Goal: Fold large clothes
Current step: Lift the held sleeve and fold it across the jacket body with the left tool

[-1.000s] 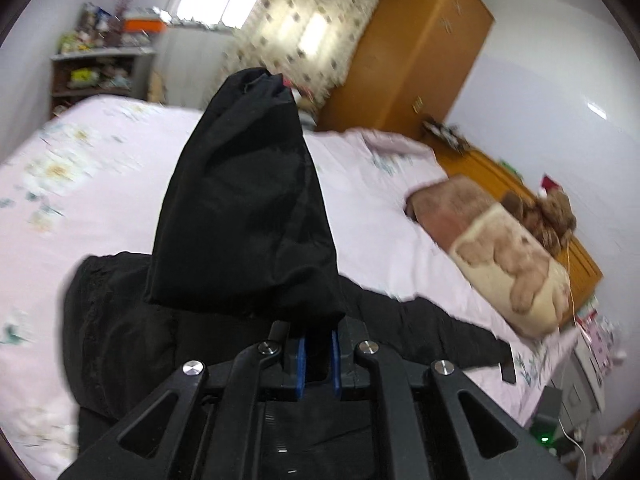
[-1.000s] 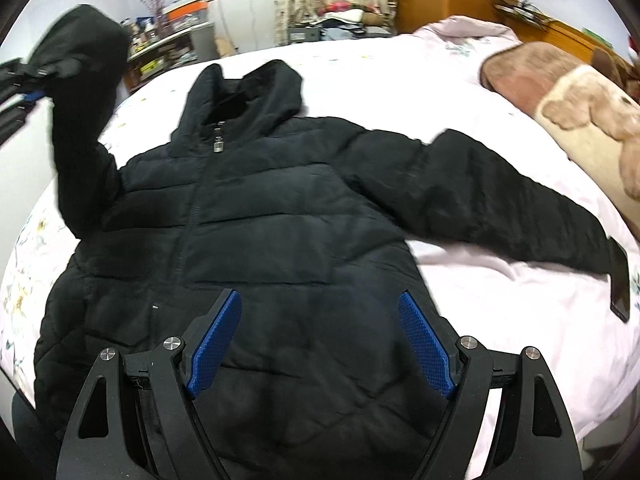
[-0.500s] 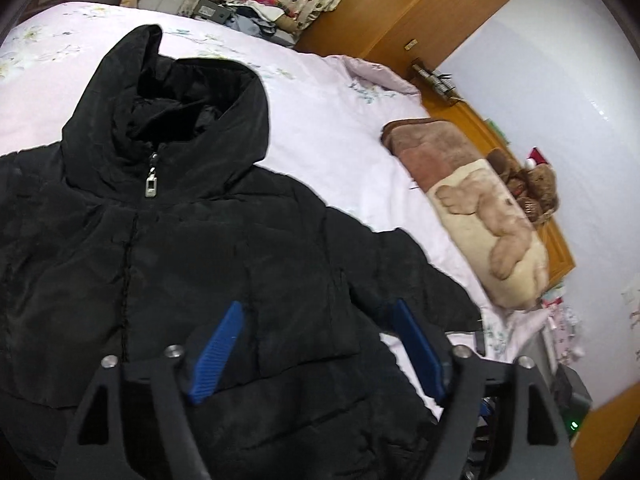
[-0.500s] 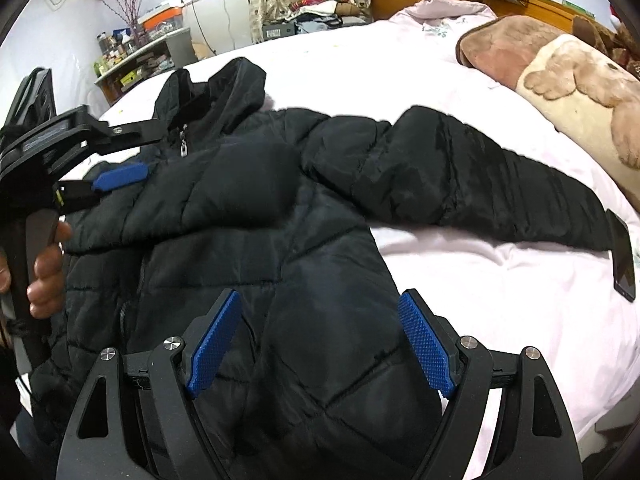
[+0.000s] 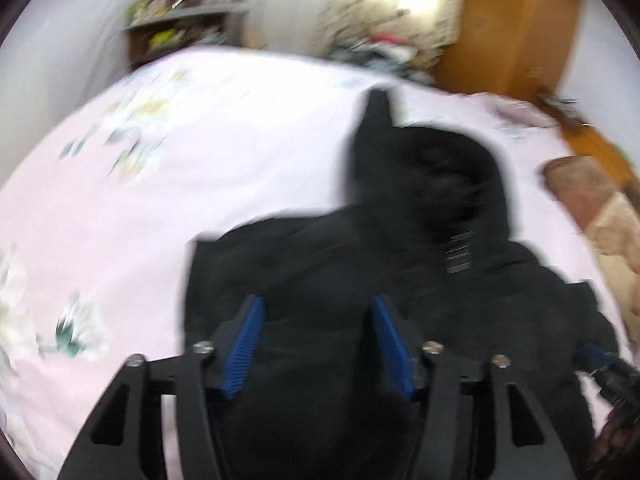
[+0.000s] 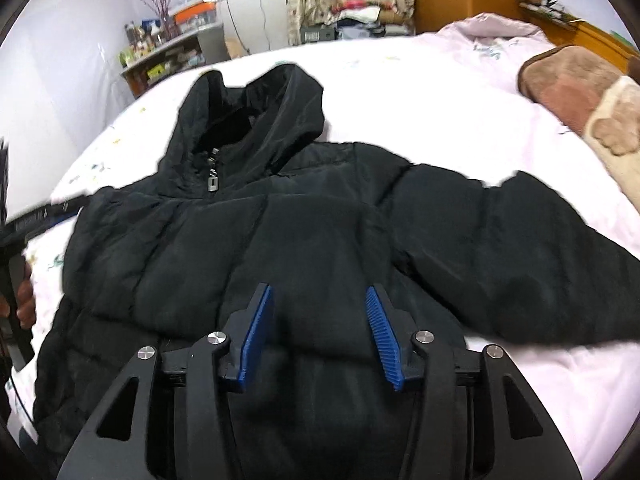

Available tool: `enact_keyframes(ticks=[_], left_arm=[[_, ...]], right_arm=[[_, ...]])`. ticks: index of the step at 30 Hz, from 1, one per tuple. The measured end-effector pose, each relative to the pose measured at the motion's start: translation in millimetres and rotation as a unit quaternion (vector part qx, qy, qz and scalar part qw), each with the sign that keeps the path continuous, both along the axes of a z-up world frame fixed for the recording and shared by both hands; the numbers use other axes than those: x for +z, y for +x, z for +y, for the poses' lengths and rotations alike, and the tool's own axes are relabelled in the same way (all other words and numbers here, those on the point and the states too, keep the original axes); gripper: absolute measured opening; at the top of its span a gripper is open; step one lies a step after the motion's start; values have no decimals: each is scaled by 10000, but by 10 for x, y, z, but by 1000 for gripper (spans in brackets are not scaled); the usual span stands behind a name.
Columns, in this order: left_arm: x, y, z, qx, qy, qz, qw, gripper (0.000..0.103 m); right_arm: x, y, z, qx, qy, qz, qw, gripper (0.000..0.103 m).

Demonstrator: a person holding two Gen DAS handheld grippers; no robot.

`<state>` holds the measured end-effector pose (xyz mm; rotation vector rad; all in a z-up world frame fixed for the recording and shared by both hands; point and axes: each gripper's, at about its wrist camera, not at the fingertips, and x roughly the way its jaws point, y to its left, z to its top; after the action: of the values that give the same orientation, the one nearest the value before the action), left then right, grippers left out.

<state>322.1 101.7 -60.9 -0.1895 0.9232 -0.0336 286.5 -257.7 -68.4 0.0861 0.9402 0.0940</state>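
- The left tool [image 5: 316, 344] hangs over the left side of the black jacket [image 6: 288, 240], its blue pads standing partly apart with nothing between them; its view is badly smeared, so the padding seams and the zip are hard to read there.
- The jacket lies face up on the pink bed [image 6: 460, 120], hood [image 6: 256, 108] pointing away toward the curtains, zip closed to the collar.
- By my reading, the jacket's left sleeve already lies folded across the chest as a bulky band below the zip pull, so one side fold looks done.
- The right tool [image 6: 320, 332] hovers over the lower chest, pads likewise partly apart and empty.
- The jacket's other sleeve [image 6: 520, 248] lies stretched out to the right on the sheet; folding it in, then the hood and body, is left to do.
- The hem sits hidden under the tools, and that sleeve's cuff runs out of frame.
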Motion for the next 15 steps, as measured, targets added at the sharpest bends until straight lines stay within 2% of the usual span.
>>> enact_keyframes(ticks=[3, 7, 10, 12, 15], left_arm=[[-344, -86, 171, 192, -57, 183, 9996, 52], [-443, -141, 185, 216, -38, 171, 9996, 53], [-255, -165, 177, 205, -18, 228, 9995, 51], [-50, -200, 195, 30, -70, -57, 10000, 50], [200, -129, 136, -137, 233, -505, 9984, 50]], right_arm=[[-266, 266, 30, -30, -106, 330, 9994, 49], [-526, 377, 63, 82, -227, 475, 9986, 49], [-451, 384, 45, 2, -216, 528, 9984, 49], [-230, 291, -20, -58, -68, 279, 9996, 49], [-16, 276, -80, -70, -41, -41, 10000, 49]])
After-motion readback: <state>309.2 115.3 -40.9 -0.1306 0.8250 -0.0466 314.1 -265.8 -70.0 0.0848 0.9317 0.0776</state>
